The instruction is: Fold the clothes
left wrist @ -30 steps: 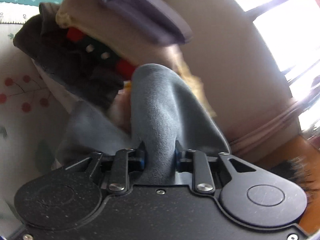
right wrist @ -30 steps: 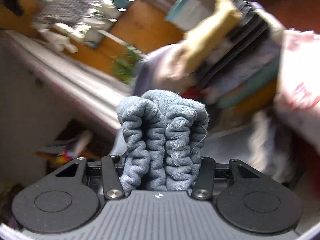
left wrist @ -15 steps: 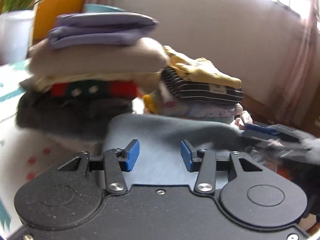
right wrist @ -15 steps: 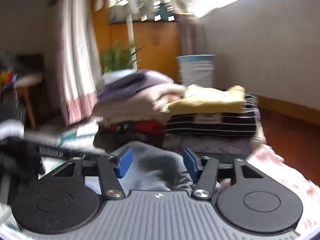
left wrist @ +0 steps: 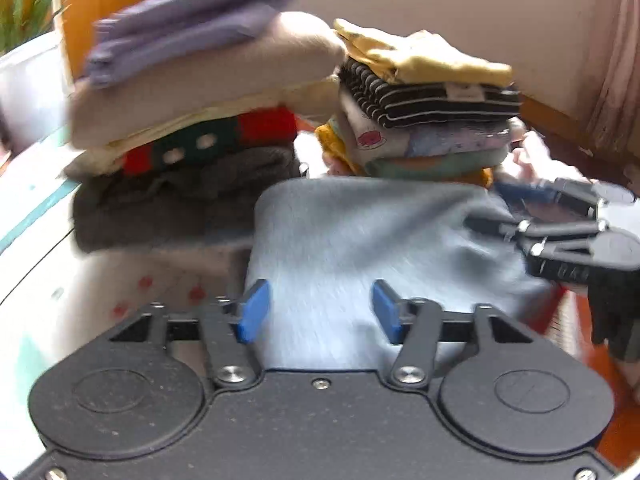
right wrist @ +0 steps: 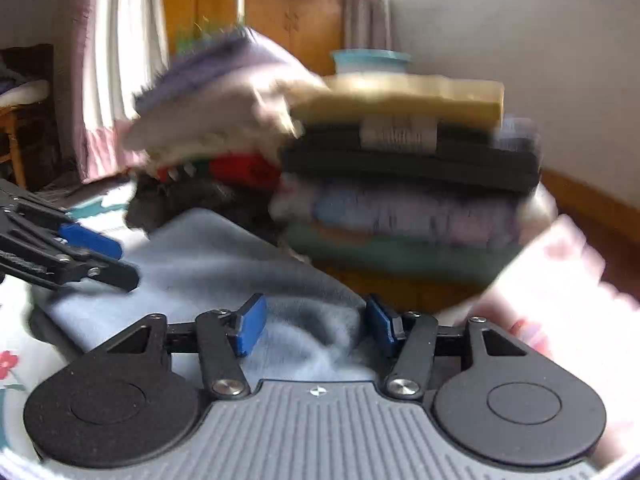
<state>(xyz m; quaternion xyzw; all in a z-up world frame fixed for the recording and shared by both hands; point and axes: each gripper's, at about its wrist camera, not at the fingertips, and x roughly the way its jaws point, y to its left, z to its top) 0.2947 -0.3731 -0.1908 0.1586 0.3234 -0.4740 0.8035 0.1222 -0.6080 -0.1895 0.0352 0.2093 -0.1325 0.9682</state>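
Before two stacks (left wrist: pixel 424 92) of folded clothes, grey garment (left wrist: pixel 360 240) lies flat; left gripper (left wrist: pixel 320 312) and right gripper (right wrist: pixel 316 326) fingers spread, just opened, pinching nothing.

A pale blue-grey garment (left wrist: pixel 360 240) is lying in front, plain and unpatterned. Behind it, the left stack is showing a lilac fold (left wrist: pixel 192 28) on top, then beige (left wrist: pixel 208 84), cream, a red-and-green knit with white dots (left wrist: pixel 208 140), and charcoal (left wrist: pixel 180 204) at the bottom. The right stack is showing mustard yellow (left wrist: pixel 424 60) over black with thin white stripes (left wrist: pixel 432 104), then a pale printed piece and teal. The fingers (left wrist: pixel 254 312) are wearing bright blue pads on black. The bedsheet (left wrist: pixel 140 280) is showing white with red dots.
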